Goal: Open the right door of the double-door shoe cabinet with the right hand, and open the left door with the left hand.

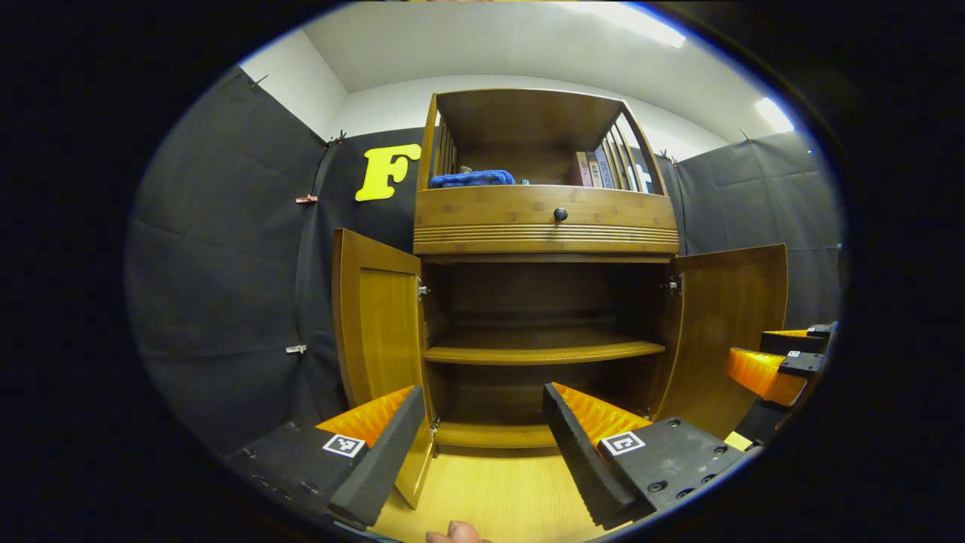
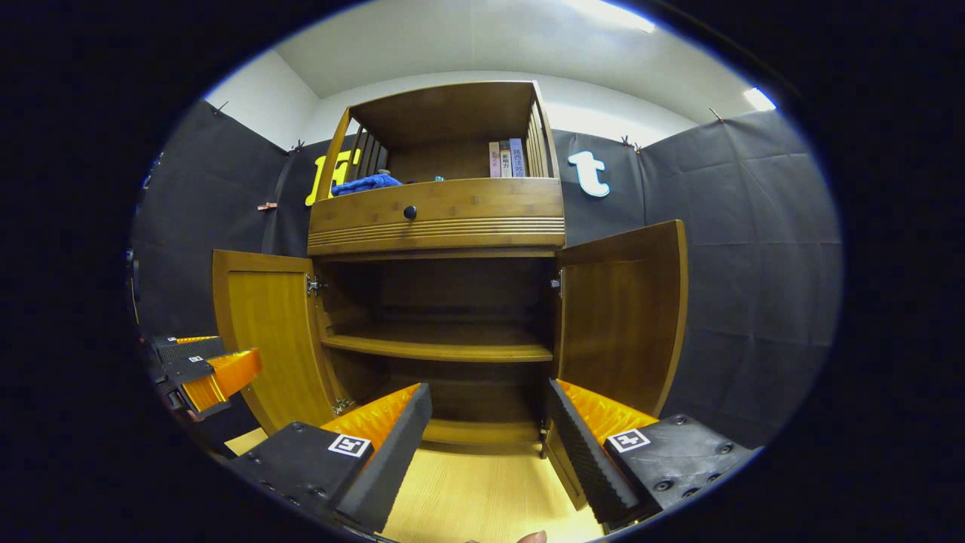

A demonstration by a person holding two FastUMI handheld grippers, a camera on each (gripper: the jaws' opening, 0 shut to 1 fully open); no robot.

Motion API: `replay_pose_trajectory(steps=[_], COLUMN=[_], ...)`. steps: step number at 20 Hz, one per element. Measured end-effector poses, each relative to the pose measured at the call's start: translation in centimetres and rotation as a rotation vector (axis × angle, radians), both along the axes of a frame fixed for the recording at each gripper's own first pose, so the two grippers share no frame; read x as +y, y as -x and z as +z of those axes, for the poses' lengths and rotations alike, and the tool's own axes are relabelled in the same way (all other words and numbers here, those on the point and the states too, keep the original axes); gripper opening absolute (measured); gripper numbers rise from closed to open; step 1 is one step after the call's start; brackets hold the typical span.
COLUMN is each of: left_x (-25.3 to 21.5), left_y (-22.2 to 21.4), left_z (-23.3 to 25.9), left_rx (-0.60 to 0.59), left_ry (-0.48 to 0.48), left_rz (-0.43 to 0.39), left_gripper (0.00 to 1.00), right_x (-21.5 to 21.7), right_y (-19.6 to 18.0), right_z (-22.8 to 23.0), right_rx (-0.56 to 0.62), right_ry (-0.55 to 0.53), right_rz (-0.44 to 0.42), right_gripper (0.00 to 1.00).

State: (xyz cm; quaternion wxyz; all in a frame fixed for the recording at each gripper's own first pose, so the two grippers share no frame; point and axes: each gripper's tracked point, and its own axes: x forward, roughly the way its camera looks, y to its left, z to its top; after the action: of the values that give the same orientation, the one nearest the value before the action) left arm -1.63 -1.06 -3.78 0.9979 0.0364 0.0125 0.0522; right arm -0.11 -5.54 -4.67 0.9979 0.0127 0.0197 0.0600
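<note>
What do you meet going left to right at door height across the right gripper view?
Other hand-held gripper → open left wooden cabinet door → wooden inner shelf → open right wooden cabinet door → black cloth booth wall.

Bright ceiling lights (image 1: 641, 23) glaring overhead, cabinet interior (image 1: 539, 302) in deep shadow, sharp focus, strong fisheye bending at edges

Two open doors (image 1: 377, 317), three books (image 1: 595, 169)
</note>
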Motion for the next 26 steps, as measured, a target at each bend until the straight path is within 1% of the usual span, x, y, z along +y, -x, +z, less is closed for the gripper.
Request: replay_pose_trajectory(steps=[1,2,5,7,26], left_x=[0.0,0.0,0.0,-0.2,-1.0], left_y=[0.0,-0.1,0.0,0.1,0.4], left_z=[-0.1,-0.1,-0.2,-0.3,-0.6], left_rx=[-0.001,0.000,0.000,0.005,0.015], left_ry=[0.004,0.007,-0.006,-0.016,-0.002], left_rz=[0.002,0.005,0.013,0.008,-0.026], left_gripper=[0.98,0.98,0.98,0.98,0.98], right_x=[0.0,0.1,0.1,0.0,-0.5], right_y=[0.1,0.2,0.3,0.5,1.1], right_z=[0.0,0.1,0.0,-0.1,0.2], right_rx=[-0.001,-0.002,-0.001,0.003,0.001], right_ry=[0.002,0.003,0.004,0.004,0.011], right_rz=[0.000,0.004,0.006,0.002,-0.011], right_gripper=[1.00,0.98,0.98,0.98,0.98])
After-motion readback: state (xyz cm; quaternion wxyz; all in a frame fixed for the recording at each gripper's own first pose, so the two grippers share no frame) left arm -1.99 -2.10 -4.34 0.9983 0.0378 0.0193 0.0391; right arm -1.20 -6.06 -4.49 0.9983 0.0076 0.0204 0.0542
